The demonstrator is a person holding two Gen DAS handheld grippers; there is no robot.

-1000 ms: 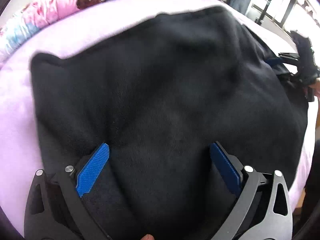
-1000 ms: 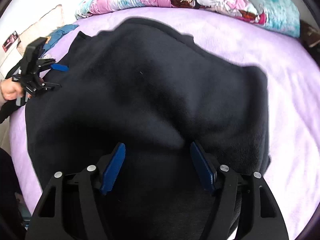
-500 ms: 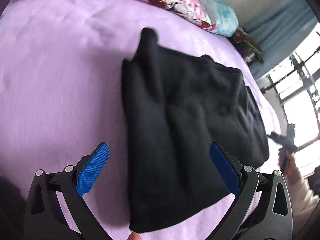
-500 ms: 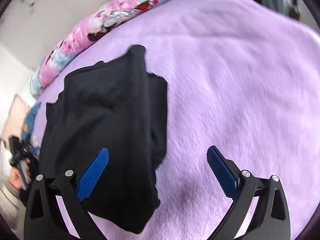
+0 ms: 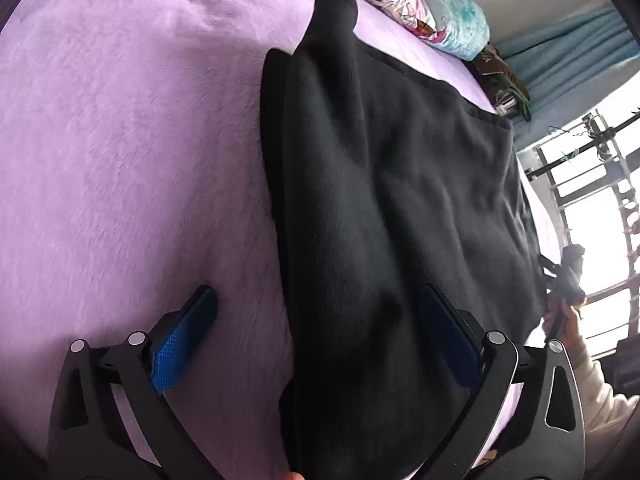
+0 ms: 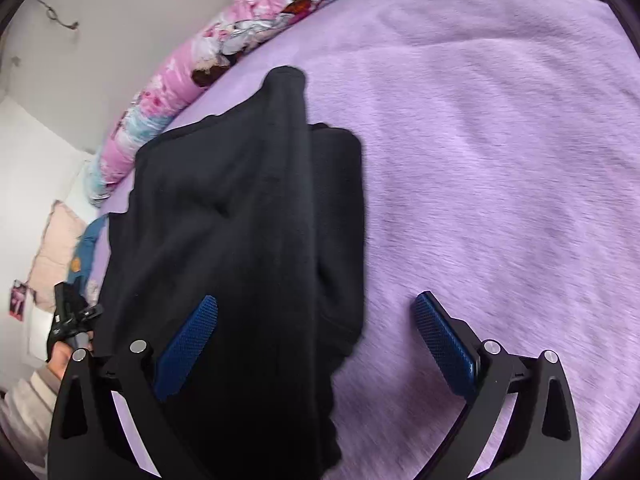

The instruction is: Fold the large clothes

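A black fleece garment [image 5: 392, 208] lies folded into a long band on the lilac bed cover [image 5: 120, 152]. My left gripper [image 5: 318, 296] is open just above it. The garment's left edge runs between the blue pads: one pad [image 5: 188, 332] is over the cover, the other over the cloth. In the right wrist view the same garment [image 6: 240, 232] fills the left centre. My right gripper [image 6: 316, 300] is open over its right edge, with one pad [image 6: 444, 344] above bare cover. Neither pad presses on the fabric. Each gripper shows small in the other's view, at the garment's far side: right gripper [image 5: 568, 276], left gripper [image 6: 70, 316].
A long pink and turquoise patterned bolster [image 6: 208, 64] lies along the bed's far edge by the wall. A pale pink pillow [image 6: 52, 248] and a blue item [image 6: 86, 248] sit past the garment's end. Blue curtains [image 5: 568, 52] and a bright barred window [image 5: 600, 200] are beyond the bed.
Both grippers came off the middle of the garment, swung outward and rolled. Each now straddles one long edge. The right jaws widened. The garment now reads as a narrower folded band.
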